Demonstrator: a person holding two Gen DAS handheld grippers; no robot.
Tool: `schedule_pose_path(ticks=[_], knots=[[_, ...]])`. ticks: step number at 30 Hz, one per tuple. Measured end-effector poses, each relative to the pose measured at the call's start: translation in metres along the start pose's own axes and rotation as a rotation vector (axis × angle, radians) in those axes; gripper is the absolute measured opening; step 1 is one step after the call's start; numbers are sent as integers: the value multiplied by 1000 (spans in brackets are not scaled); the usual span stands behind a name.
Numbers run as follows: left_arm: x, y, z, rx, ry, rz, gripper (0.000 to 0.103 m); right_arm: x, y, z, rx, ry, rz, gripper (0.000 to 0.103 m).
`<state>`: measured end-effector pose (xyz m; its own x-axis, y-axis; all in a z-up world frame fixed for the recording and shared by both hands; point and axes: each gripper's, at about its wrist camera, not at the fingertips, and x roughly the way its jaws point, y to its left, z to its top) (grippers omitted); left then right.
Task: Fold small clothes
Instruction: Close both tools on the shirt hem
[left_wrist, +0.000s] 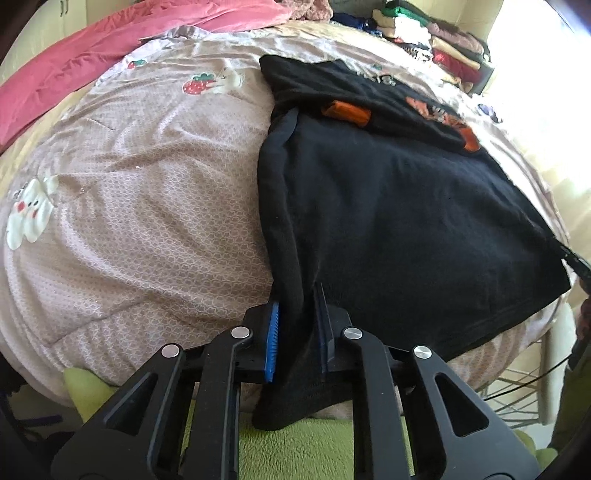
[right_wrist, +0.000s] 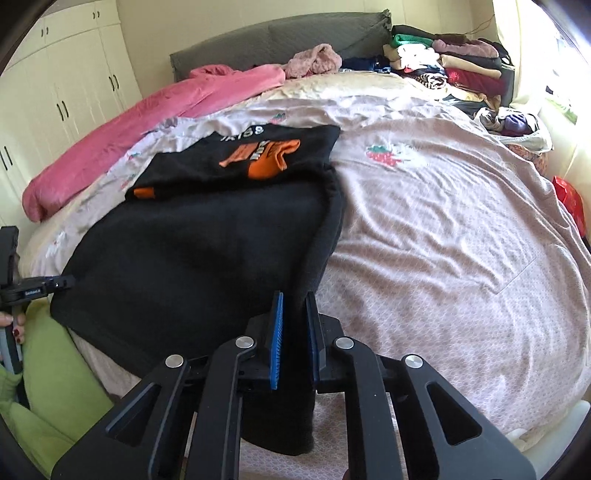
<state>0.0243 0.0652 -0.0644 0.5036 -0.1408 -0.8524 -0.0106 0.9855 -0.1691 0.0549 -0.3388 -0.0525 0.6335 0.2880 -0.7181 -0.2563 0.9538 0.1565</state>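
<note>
A black sweatshirt (left_wrist: 399, 206) with orange print lies spread on the bed, its sides folded inward; it also shows in the right wrist view (right_wrist: 192, 240). My left gripper (left_wrist: 297, 295) is shut on the sweatshirt's left folded edge at the near hem. My right gripper (right_wrist: 293, 299) is shut on the sweatshirt's right folded edge at the near hem. The cloth hangs down between each pair of blue pads (left_wrist: 272, 339) over the bed's near side. The left gripper's body (right_wrist: 22, 288) shows at the left edge of the right wrist view.
The bed has a pale pink quilted cover (right_wrist: 443, 229) with strawberry prints. A pink duvet (right_wrist: 129, 133) lies along the far left. Stacks of folded clothes (right_wrist: 450, 62) sit at the far right by the headboard. White wardrobes (right_wrist: 55, 81) stand at left. Green fleece (left_wrist: 314, 450) is below.
</note>
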Motion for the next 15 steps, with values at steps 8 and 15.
schedule_pose_path(ticks=[8,15], knots=[[10,1,-9,-8,67,-35,15,17,-2,-13,-2,78,1,17],[5,-5,-8,13,37,-24,5,35,-9,-20,47,113,20,27]])
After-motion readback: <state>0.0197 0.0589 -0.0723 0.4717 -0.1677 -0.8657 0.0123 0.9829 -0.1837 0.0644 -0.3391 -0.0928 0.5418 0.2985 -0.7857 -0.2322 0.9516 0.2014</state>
